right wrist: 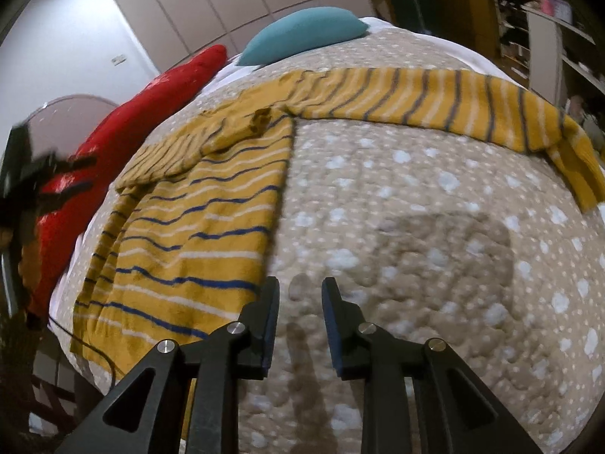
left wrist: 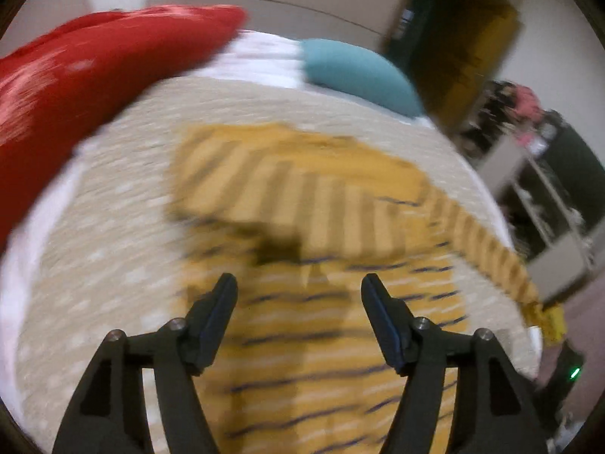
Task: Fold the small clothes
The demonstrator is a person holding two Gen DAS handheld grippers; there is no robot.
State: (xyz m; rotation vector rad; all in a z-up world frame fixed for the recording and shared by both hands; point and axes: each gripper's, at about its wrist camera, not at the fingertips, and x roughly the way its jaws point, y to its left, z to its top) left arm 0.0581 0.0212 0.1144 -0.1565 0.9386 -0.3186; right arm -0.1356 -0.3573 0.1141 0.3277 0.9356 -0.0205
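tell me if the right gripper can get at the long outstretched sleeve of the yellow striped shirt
Probably yes. The right gripper is open, holding nothing, and only bare dotted beige bedspread lies between it and the outstretched sleeve, which lies flat and uncovered.

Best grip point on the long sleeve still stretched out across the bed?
Take the sleeve near its cuff end, coming from the right bed edge with the right claw. The sleeve lies flat and straight out from the shirt, and its cuff hangs over the blanket edge, so a finger can probably get under it.
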